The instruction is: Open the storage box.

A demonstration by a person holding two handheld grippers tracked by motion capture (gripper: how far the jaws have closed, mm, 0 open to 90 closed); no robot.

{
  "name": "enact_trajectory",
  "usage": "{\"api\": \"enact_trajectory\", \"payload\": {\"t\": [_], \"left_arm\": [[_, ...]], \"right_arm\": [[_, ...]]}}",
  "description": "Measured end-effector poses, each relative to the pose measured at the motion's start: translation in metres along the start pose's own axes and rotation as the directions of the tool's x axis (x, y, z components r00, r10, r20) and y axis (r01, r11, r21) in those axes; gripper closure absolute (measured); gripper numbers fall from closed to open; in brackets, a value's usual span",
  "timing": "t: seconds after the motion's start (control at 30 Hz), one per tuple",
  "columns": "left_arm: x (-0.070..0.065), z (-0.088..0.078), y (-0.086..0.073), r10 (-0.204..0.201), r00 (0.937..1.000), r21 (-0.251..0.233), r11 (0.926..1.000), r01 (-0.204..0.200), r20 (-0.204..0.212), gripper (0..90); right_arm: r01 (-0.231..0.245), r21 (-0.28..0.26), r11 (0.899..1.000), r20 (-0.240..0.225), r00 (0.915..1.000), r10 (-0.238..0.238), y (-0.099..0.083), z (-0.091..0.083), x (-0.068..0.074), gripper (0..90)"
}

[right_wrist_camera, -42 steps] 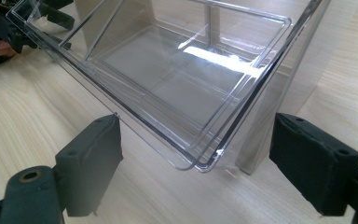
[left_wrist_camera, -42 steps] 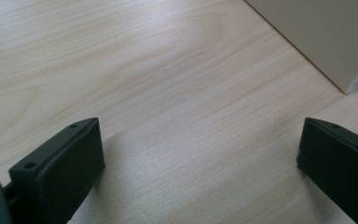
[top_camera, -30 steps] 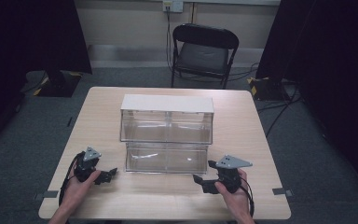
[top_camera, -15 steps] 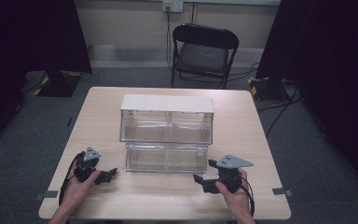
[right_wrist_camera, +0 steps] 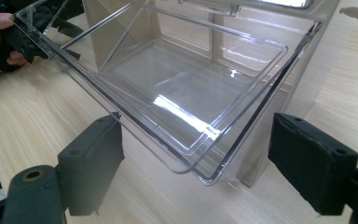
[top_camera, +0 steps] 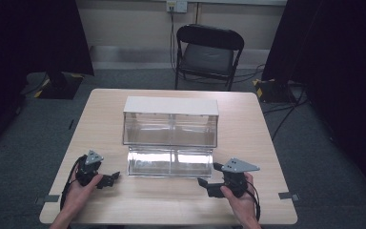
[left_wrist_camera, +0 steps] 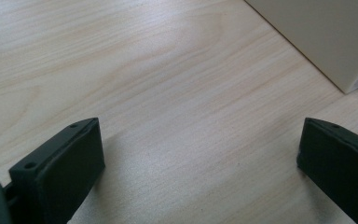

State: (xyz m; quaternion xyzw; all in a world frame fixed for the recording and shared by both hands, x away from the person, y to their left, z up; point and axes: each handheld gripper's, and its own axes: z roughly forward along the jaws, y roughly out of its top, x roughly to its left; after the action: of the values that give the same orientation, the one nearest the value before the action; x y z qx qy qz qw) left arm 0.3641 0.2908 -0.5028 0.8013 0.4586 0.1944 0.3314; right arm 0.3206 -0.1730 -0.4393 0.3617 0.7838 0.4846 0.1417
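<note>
Both handheld two-jaw grippers rest low over the pale wooden table (top_camera: 124,200), each held in one of the person's hands, with the clear plastic drawer cabinet with a white top (top_camera: 170,120) as the landmark between and beyond them. Its clear plastic lower drawer (top_camera: 170,162) is pulled out toward the person and tilts down at its front.

Left gripper (top_camera: 108,179) lies just left of the drawer's front left corner, its jaws spread wide and empty, pointing toward the drawer; in its own view bare wood lies between the jaws (left_wrist_camera: 200,163) and a white corner of the cabinet shows at upper right.

Right gripper (top_camera: 208,185) sits just in front of the drawer's right corner, jaws wide and holding nothing. In the right gripper view the drawer's rounded front corner (right_wrist_camera: 200,172) hangs between the two open jaws, apart from both.

Beyond the cabinet, off the table's far edge, stands a black folding chair (top_camera: 208,55).
</note>
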Motion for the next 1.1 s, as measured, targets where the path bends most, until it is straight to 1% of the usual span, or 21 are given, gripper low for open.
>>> {"api": "enact_trajectory", "payload": {"t": [0.57,0.67,1.1], "left_arm": [[0.0000,0.0000,0.0000,0.000,1.0000,0.000,1.0000,0.000,0.000,0.0],[0.0000,0.0000,0.0000,0.000,1.0000,0.000,1.0000,0.000,0.000,0.0],[0.0000,0.0000,0.0000,0.000,1.0000,0.000,1.0000,0.000,0.000,0.0]], "right_arm": [[0.008,-0.003,1.000,0.001,1.0000,-0.008,0.0019,0.0002,0.0018,18.0],[0.007,-0.009,1.000,-0.005,1.0000,-0.007,0.0030,-0.0004,0.0017,17.9],[0.009,-0.021,1.000,-0.004,1.0000,-0.009,0.0051,-0.0012,0.0030,17.8]]}}
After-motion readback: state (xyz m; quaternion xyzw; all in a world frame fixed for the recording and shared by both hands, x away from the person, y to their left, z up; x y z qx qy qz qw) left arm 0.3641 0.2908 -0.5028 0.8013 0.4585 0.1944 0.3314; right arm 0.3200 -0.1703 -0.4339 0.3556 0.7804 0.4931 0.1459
